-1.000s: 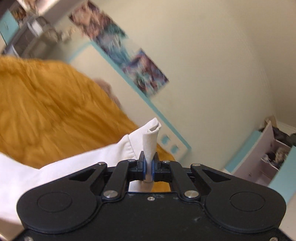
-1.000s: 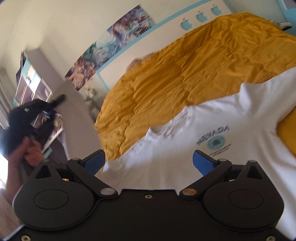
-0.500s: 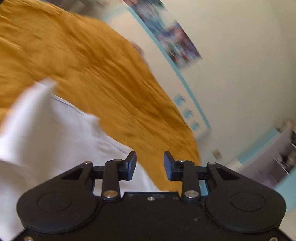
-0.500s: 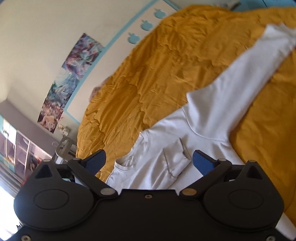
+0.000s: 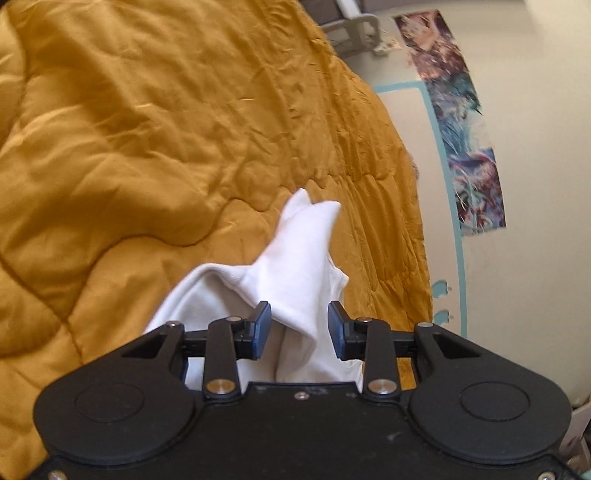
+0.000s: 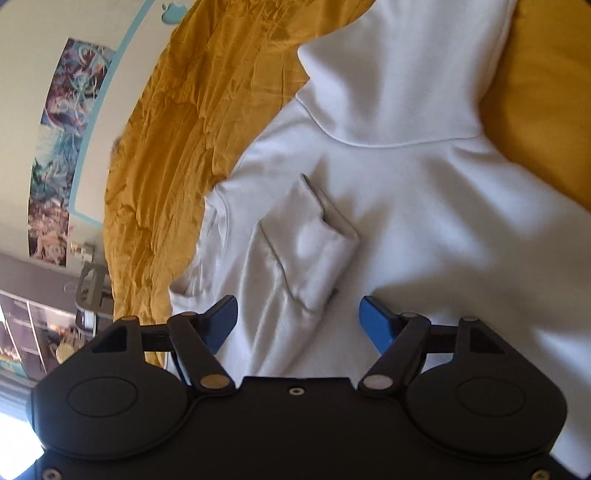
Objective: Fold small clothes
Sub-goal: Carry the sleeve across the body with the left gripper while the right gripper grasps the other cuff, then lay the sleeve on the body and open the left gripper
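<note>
A white sweatshirt [image 6: 424, 184] lies spread on a mustard quilt [image 6: 184, 110]. One sleeve is folded over its body, cuff [image 6: 317, 236] up. My right gripper [image 6: 297, 302] hovers low over that folded sleeve, its jaws closing but still wide apart and not pressing on the cloth. In the left wrist view a raised fold of the white sweatshirt [image 5: 295, 251] stands between the fingers of my left gripper [image 5: 299, 314]. Those jaws are about half apart and the pads do not pinch the cloth. The mustard quilt [image 5: 147, 129] fills the left of that view.
The bed meets a cream wall with a long poster [image 5: 461, 129] and a white headboard edged in turquoise [image 5: 439, 147]. A grey frame [image 5: 354, 29] stands past the bed's far corner. In the right wrist view, shelves [image 6: 37, 325] stand low at the left, under the poster [image 6: 62, 129].
My left gripper let go of the white cloth it pinched, rolled and dropped towards the bed. My right gripper came down close over the sweatshirt and its jaws narrowed. The sleeve now lies folded on the body.
</note>
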`<move>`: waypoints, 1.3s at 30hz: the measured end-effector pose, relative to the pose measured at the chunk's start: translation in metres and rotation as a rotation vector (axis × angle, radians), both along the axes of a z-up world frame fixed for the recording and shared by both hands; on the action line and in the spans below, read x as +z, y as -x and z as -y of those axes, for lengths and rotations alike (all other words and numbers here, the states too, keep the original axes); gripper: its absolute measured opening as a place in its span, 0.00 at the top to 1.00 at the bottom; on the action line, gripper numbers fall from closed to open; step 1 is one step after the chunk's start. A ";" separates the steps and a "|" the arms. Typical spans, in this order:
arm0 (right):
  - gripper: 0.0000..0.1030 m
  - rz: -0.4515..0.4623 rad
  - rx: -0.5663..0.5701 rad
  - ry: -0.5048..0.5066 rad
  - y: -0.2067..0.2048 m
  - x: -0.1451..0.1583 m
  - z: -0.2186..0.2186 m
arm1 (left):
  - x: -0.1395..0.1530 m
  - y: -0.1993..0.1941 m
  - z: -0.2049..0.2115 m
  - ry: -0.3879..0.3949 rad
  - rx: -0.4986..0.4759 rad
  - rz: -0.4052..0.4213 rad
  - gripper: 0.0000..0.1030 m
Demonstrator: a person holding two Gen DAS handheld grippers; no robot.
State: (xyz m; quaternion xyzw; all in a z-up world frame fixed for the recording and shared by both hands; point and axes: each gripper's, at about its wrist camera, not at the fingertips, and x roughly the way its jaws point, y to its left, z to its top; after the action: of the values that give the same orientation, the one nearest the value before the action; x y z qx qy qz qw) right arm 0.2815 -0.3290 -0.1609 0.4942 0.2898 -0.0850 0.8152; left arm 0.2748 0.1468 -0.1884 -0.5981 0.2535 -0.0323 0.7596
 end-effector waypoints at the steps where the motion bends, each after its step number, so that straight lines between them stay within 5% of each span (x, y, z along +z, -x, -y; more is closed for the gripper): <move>1: 0.27 0.018 -0.001 0.004 -0.006 0.000 -0.001 | -0.003 0.001 -0.003 0.022 0.012 -0.012 0.67; 5: 0.28 0.000 0.007 0.054 -0.028 0.003 0.000 | -0.012 0.007 -0.010 0.113 0.040 -0.040 0.67; 10: 0.92 -0.028 0.038 0.152 -0.038 0.011 0.000 | -0.017 -0.003 -0.009 0.119 0.048 -0.061 0.63; 17: 0.93 0.088 0.047 0.240 -0.014 0.057 0.002 | -0.012 -0.017 -0.001 0.047 0.089 -0.016 0.70; 19: 0.93 0.139 0.008 0.282 0.003 0.074 0.007 | -0.007 -0.009 0.001 -0.010 0.112 0.001 0.96; 24: 0.93 0.029 0.018 0.322 0.012 0.047 0.029 | -0.017 0.000 0.006 -0.054 0.107 -0.072 0.98; 29: 0.93 -0.091 -0.039 0.254 0.025 0.003 0.042 | -0.013 0.008 0.009 -0.118 0.107 -0.088 0.98; 32: 0.83 -0.096 -0.103 0.235 0.033 0.017 0.044 | -0.003 0.018 0.012 -0.101 0.110 -0.116 0.97; 34: 0.81 -0.068 -0.148 0.324 0.041 0.039 0.036 | 0.015 0.028 0.018 -0.155 0.105 -0.101 0.96; 36: 0.78 0.004 -0.139 0.414 0.046 0.057 0.024 | 0.037 0.037 0.027 -0.250 0.093 -0.030 0.90; 39: 0.51 0.097 -0.014 0.408 0.037 0.062 0.012 | 0.059 0.033 0.042 -0.332 0.040 0.148 0.73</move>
State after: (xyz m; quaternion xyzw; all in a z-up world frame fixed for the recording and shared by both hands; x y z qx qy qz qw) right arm 0.2440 -0.3406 -0.0987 0.3242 0.2236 -0.1236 0.9108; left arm 0.2423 0.1053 -0.1290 -0.4656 0.1867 -0.0188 0.8649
